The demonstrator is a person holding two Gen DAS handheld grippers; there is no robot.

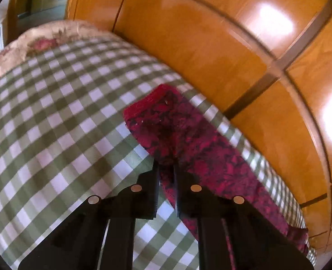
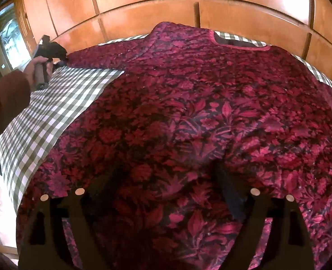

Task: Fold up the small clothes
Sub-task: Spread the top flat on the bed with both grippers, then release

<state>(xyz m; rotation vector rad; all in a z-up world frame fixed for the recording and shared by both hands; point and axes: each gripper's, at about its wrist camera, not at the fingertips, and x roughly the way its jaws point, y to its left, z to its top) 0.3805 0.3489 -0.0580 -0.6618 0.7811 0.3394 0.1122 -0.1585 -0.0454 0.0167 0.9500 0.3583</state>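
Note:
A dark red floral top (image 2: 188, 117) lies spread flat on a green-and-white checked cloth (image 2: 60, 103), neckline (image 2: 240, 42) at the far side. In the left wrist view its sleeve (image 1: 184, 135) runs along the checked cloth (image 1: 53, 112). My left gripper (image 1: 166, 166) is shut on the sleeve's edge; it also shows in the right wrist view (image 2: 62, 61), held by a hand at the sleeve end. My right gripper (image 2: 166, 175) is open, its fingers spread wide just above the top's lower middle.
A glossy wooden wardrobe (image 1: 211, 33) stands close behind the bed, also in the right wrist view (image 2: 143, 6). A beige floral cover (image 1: 42, 38) lies at the far end. A window (image 2: 8, 38) is at the left.

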